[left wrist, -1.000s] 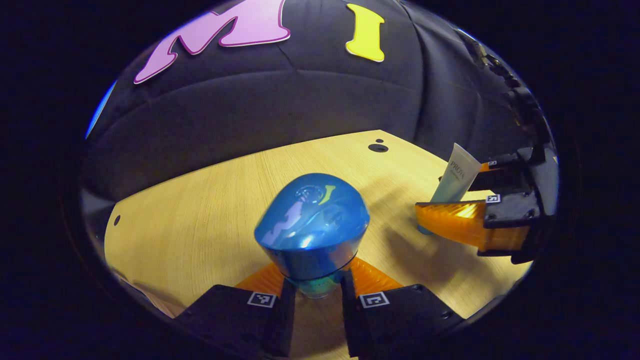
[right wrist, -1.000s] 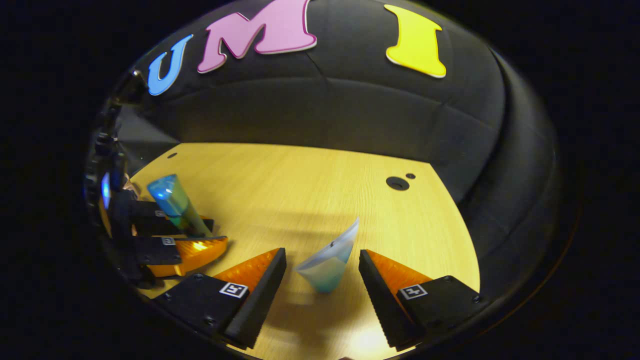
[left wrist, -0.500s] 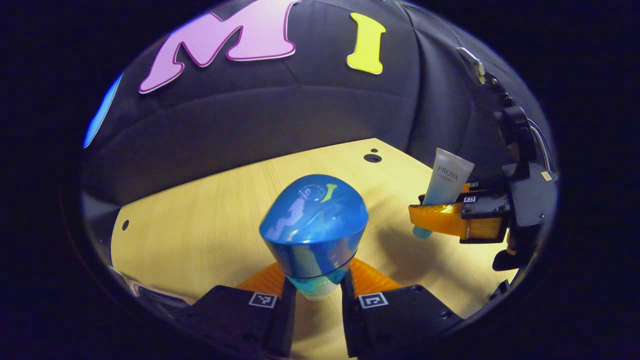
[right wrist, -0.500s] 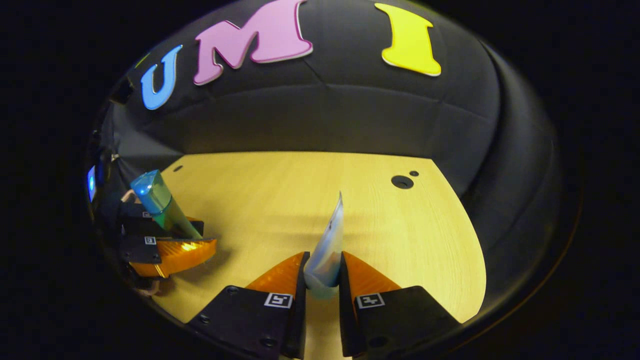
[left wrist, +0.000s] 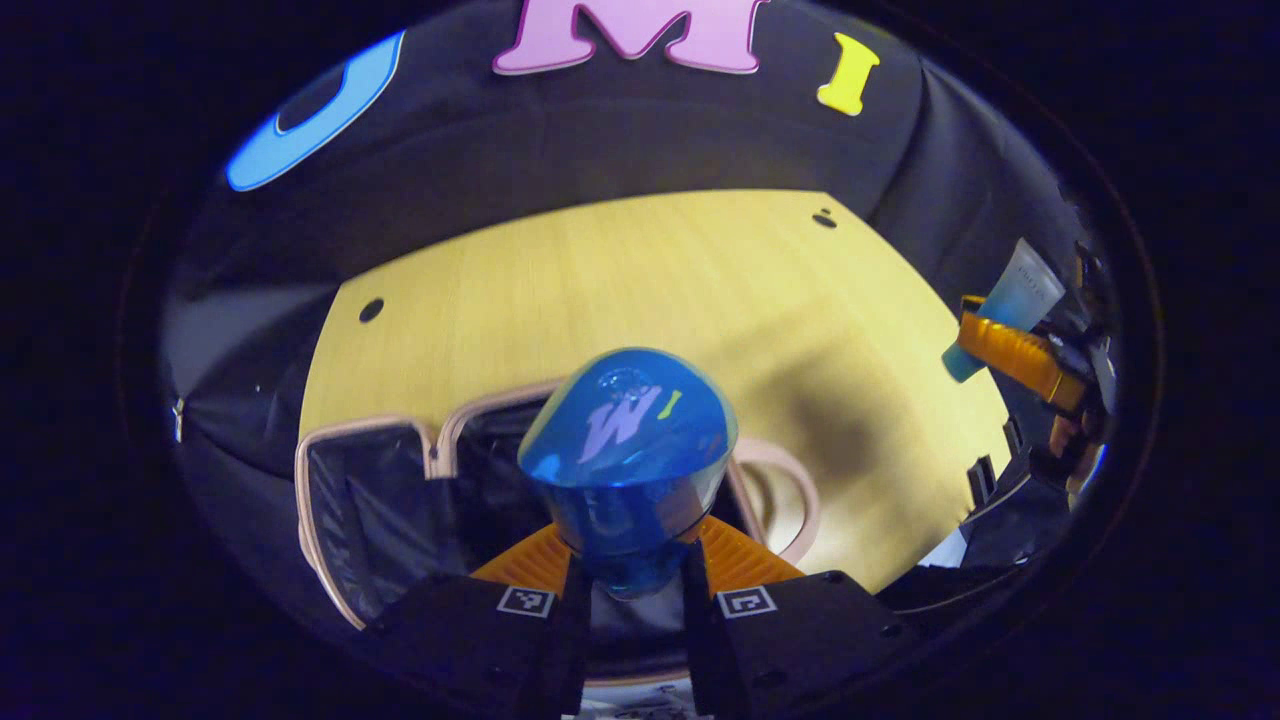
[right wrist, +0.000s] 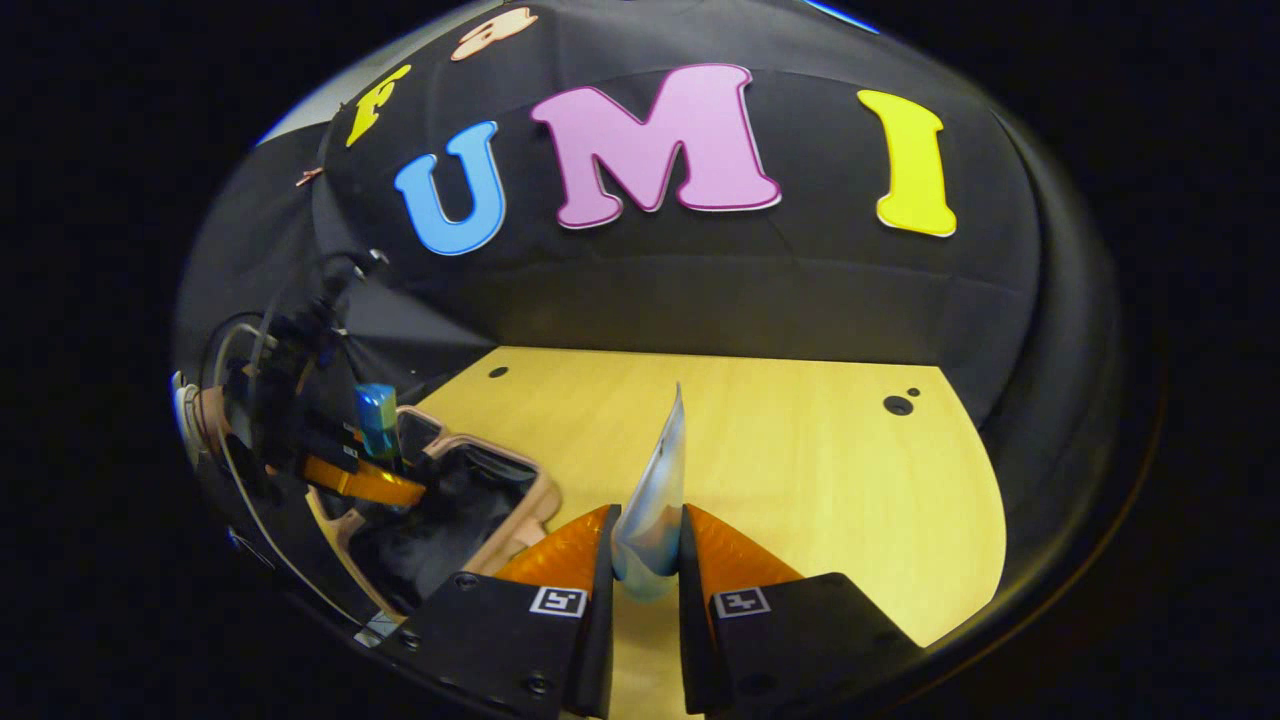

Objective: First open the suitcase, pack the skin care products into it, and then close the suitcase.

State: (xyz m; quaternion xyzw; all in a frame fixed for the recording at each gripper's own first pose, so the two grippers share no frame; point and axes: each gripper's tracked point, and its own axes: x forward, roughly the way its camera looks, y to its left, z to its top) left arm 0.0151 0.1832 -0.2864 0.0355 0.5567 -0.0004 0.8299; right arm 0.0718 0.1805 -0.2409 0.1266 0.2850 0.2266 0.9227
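Observation:
My left gripper (left wrist: 628, 575) is shut on a blue-capped bottle (left wrist: 628, 455), held above the open suitcase (left wrist: 370, 500), whose dark lining is edged with a pale pink rim. In the right gripper view my right gripper (right wrist: 645, 560) is shut on a pale squeeze tube (right wrist: 655, 495), lifted off the wooden table (right wrist: 800, 480). The same tube (left wrist: 1015, 300) shows at the far right of the left gripper view, in the right gripper (left wrist: 1010, 345). The left gripper (right wrist: 365, 480) with the bottle (right wrist: 378, 420) hangs over the suitcase (right wrist: 450, 520) at the left of the right gripper view.
The wooden table (left wrist: 650, 290) stretches beyond the suitcase to the black cloth wall. Small round holes (right wrist: 898, 405) mark the table near its far corners. A hand (right wrist: 205, 420) holds the left gripper at the left edge.
Both grippers have risen and pulled back from the table's middle with their items. The left gripper now hangs over the open suitcase, which has come into sight below it.

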